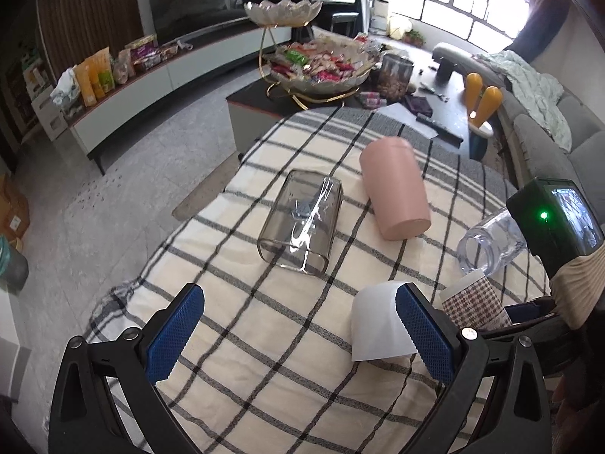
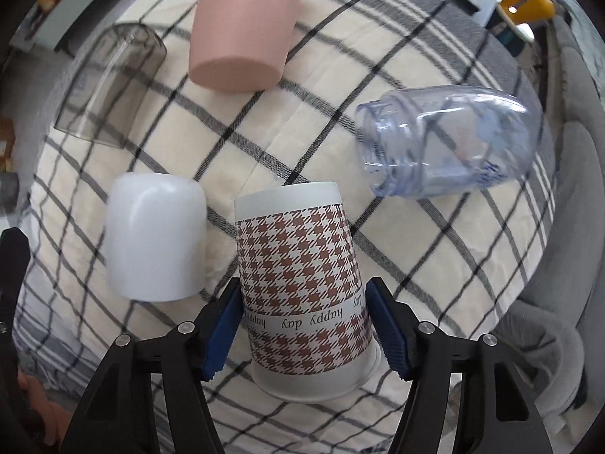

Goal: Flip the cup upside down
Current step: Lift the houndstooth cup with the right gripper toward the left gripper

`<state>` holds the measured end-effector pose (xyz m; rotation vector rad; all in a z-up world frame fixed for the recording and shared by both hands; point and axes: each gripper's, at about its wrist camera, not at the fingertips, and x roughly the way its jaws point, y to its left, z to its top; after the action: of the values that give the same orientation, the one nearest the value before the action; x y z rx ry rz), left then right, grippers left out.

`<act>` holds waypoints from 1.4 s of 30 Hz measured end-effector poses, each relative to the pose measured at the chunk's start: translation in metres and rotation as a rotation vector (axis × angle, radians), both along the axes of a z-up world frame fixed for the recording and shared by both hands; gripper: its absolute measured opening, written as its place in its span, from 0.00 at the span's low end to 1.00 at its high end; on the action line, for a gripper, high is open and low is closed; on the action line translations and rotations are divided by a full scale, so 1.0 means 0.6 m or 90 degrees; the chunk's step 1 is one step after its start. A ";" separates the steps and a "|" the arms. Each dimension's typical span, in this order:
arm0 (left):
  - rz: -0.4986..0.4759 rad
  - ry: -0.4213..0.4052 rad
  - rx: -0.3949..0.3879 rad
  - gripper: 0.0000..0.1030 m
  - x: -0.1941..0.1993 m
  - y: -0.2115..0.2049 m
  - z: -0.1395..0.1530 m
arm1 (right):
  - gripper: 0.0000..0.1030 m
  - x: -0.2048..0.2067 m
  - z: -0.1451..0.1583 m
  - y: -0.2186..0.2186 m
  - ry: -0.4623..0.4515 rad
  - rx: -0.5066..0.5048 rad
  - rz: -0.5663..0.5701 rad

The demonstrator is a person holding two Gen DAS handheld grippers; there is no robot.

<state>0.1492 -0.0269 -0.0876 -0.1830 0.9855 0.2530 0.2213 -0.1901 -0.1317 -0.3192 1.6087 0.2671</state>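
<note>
A houndstooth paper cup (image 2: 302, 287) with "happy day" printed upside down sits between the blue pads of my right gripper (image 2: 304, 325), which is shut on it; its base points away from the camera. The same cup (image 1: 474, 304) shows at the right edge of the left wrist view. My left gripper (image 1: 298, 335) is open and empty above the checked tablecloth (image 1: 264, 340). A white cup (image 2: 157, 236) stands upside down left of the held cup, partly behind the left gripper's right finger (image 1: 425, 335).
A pink cup (image 1: 395, 187) and a smoky clear cup (image 1: 300, 223) lie on their sides in the middle. A clear plastic jar (image 2: 450, 143) lies on its side at the right. A snack-laden low table (image 1: 340, 87) and a sofa (image 1: 548, 140) stand beyond.
</note>
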 end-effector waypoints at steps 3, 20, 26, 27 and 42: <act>-0.031 -0.027 0.001 1.00 -0.014 0.010 0.023 | 0.63 -0.022 0.028 0.006 -0.018 0.016 -0.034; -0.149 -0.086 0.023 1.00 -0.109 0.164 0.080 | 0.63 -0.218 0.041 0.075 -0.014 0.275 -0.349; -0.152 -0.095 0.037 1.00 -0.110 0.225 0.070 | 0.63 -0.231 -0.010 0.123 0.019 0.323 -0.428; -0.154 -0.093 0.030 1.00 -0.108 0.234 0.065 | 0.63 -0.234 -0.016 0.132 0.020 0.320 -0.438; -0.169 -0.034 0.008 1.00 -0.091 0.256 0.005 | 0.66 -0.259 -0.084 0.166 0.031 0.292 -0.514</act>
<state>0.0946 0.1265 -0.0844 -0.0463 0.9440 0.0105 0.0658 -0.0904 -0.1820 0.6851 1.5457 0.0117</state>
